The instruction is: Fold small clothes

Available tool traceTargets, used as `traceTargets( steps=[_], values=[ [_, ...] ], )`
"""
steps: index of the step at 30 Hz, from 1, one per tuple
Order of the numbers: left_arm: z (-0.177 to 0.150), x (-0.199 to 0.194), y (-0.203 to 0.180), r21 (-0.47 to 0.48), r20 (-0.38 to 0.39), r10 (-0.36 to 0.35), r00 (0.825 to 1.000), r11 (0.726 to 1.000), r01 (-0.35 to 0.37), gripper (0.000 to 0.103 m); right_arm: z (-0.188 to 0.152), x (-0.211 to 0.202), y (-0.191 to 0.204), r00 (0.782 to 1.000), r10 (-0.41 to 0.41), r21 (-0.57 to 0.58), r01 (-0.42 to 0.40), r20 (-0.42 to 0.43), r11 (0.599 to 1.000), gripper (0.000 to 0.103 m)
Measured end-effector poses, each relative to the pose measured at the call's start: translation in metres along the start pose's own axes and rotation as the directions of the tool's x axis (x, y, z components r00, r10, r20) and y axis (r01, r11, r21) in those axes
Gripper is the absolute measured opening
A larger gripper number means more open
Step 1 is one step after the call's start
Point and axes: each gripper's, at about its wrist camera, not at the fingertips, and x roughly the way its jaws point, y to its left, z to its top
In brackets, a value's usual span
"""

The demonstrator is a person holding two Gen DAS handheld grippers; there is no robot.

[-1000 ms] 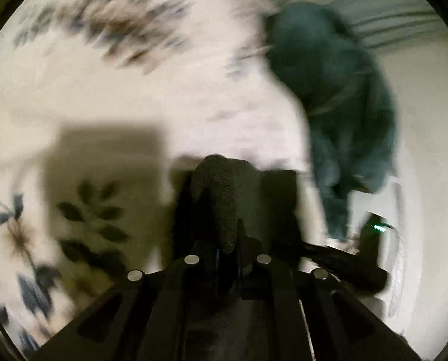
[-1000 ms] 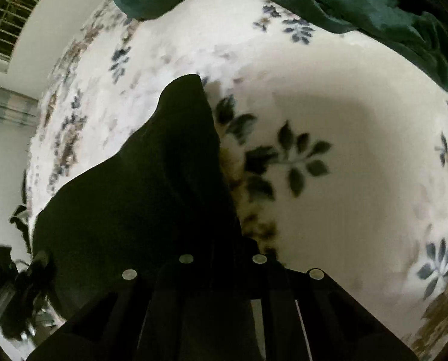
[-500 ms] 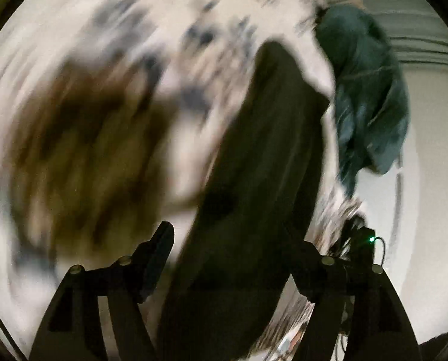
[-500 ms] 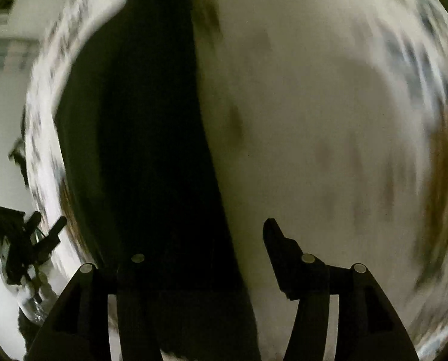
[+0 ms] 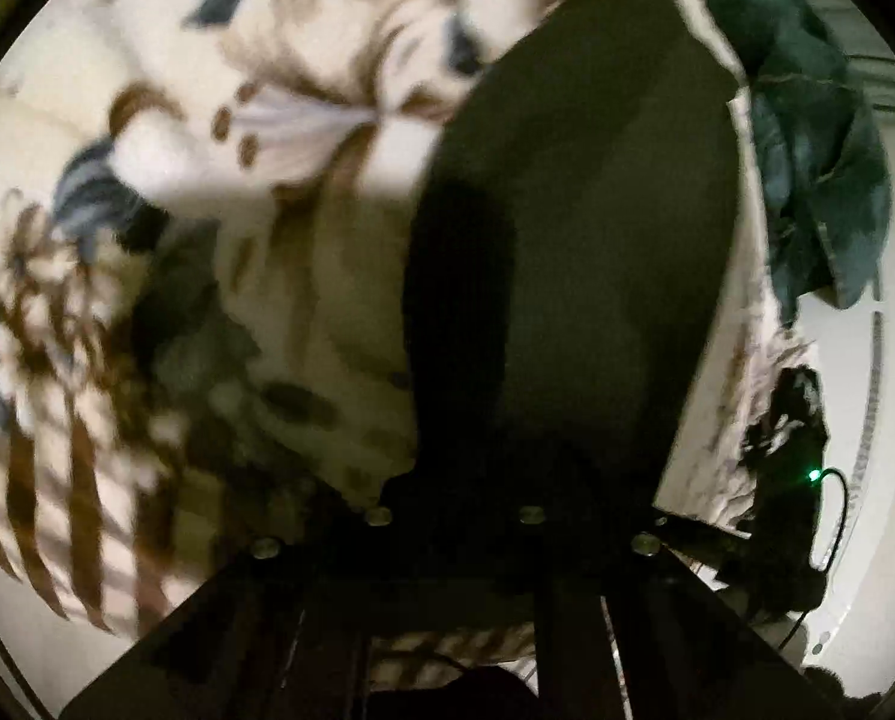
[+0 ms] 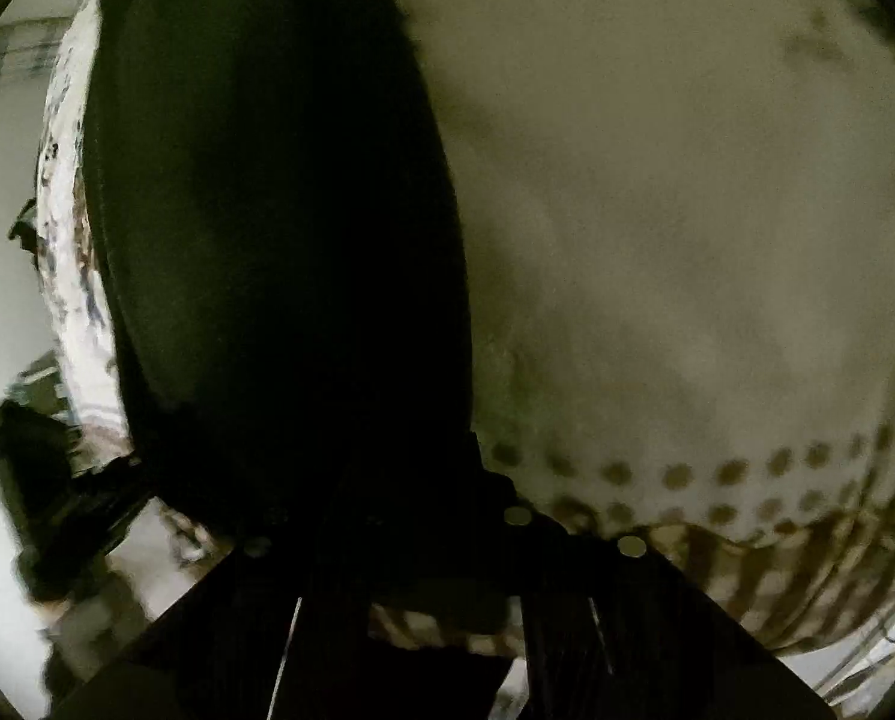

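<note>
A small black garment (image 5: 573, 252) lies stretched flat on the floral bedcover (image 5: 267, 138); it also shows in the right wrist view (image 6: 279, 228). My left gripper (image 5: 453, 504) is low at its near edge and its fingers merge with the dark cloth. My right gripper (image 6: 387, 510) is low at the near edge too, its jaws lost in the black fabric. I cannot tell whether either grips the cloth.
A dark green garment (image 5: 819, 150) lies heaped at the far right bed edge. A black device with a green light (image 5: 801, 462) stands beyond the bed on the right. The bedcover (image 6: 687, 228) spreads right of the black garment.
Both grippers held the black garment lifted, then opened as it was laid out flat. Now both have come down to its near edge and the fingers are closer together.
</note>
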Motion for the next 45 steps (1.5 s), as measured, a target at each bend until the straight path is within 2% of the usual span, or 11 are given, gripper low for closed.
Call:
traceTargets(
  steps=[7,14,18,22,27,29,31,32,33,34,45],
  values=[
    [-0.025,-0.04,-0.033,0.031,0.072,-0.178,0.981,0.984,0.176,0.007,-0.024,-0.055,0.002,0.988,-0.026,0.019,0.024,0.15,1.0,0.006],
    [-0.021,0.027,0.019,-0.071,-0.068,-0.035,0.997,0.997,0.03,0.012,-0.006,-0.019,-0.028,0.999,-0.038,0.057,0.037,0.013,0.998,0.009],
    [-0.025,0.019,0.044,-0.141,-0.031,-0.089,0.996,0.986,0.084,0.077,-0.008,-0.013,-0.046,0.997,0.07,0.111,-0.067,-0.018,0.992,0.054],
    [-0.024,0.036,0.052,-0.134,-0.049,-0.185,0.981,0.975,0.178,0.078,-0.02,0.008,-0.059,0.983,0.168,0.11,-0.159,-0.079,0.981,0.064],
    [-0.015,0.064,0.032,-0.074,-0.078,-0.176,0.981,0.983,0.17,0.094,-0.022,0.035,-0.06,0.96,0.265,0.129,-0.252,-0.095,0.959,0.067],
    [-0.019,0.061,0.025,-0.043,-0.079,-0.142,0.987,0.989,0.139,0.094,-0.025,0.034,-0.059,0.947,0.311,0.151,-0.297,-0.08,0.943,0.066],
    [-0.025,0.056,0.021,-0.002,-0.071,-0.134,0.988,0.991,0.134,0.085,-0.028,0.034,-0.059,0.937,0.339,0.152,-0.325,-0.084,0.934,0.043],
    [-0.028,0.051,0.024,0.011,-0.071,-0.131,0.989,0.991,0.133,0.072,-0.03,0.036,-0.057,0.935,0.342,0.154,-0.326,-0.093,0.933,0.022],
    [-0.031,0.05,0.025,0.012,-0.083,-0.128,0.988,0.991,0.13,0.018,-0.034,0.034,-0.058,0.933,0.349,0.154,-0.333,-0.089,0.93,0.016],
    [-0.034,0.051,0.026,0.001,-0.093,-0.127,0.988,0.992,0.128,0.007,-0.036,0.031,-0.056,0.934,0.347,0.156,-0.332,-0.08,0.93,0.015],
    [0.01,-0.049,-0.032,-0.008,0.057,-0.364,0.93,0.931,0.365,0.007,-0.011,-0.096,-0.013,0.877,0.474,0.029,-0.477,0.076,0.878,0.012]
  ],
)
